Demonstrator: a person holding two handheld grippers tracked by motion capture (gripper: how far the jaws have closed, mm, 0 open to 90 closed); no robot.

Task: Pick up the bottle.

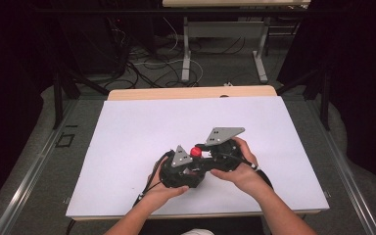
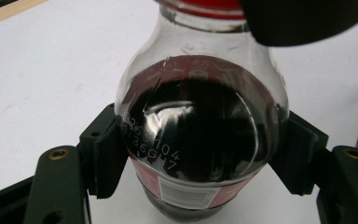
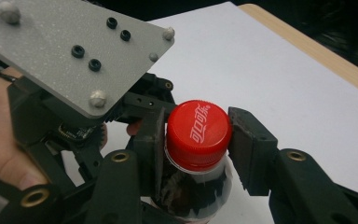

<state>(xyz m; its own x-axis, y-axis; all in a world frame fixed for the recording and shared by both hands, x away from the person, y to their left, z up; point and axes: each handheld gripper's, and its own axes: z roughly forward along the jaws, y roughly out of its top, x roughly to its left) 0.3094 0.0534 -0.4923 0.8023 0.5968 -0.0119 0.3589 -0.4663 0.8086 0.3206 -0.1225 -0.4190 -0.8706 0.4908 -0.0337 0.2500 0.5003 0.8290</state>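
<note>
A clear bottle of dark cola with a red cap stands on the white table. My left gripper is shut on the bottle's rounded body, one pad pressing each side. From above, my right gripper is closed around the cap, its pads touching it on both sides. In the high view both grippers meet near the table's front middle, with the cap between the left gripper and the right gripper. A hand holds each one.
The left gripper's grey plate sits close beside the right gripper's jaws. White table surface spreads around the bottle, with a wooden strip at the far edge. Beyond it are table legs and cables on the floor.
</note>
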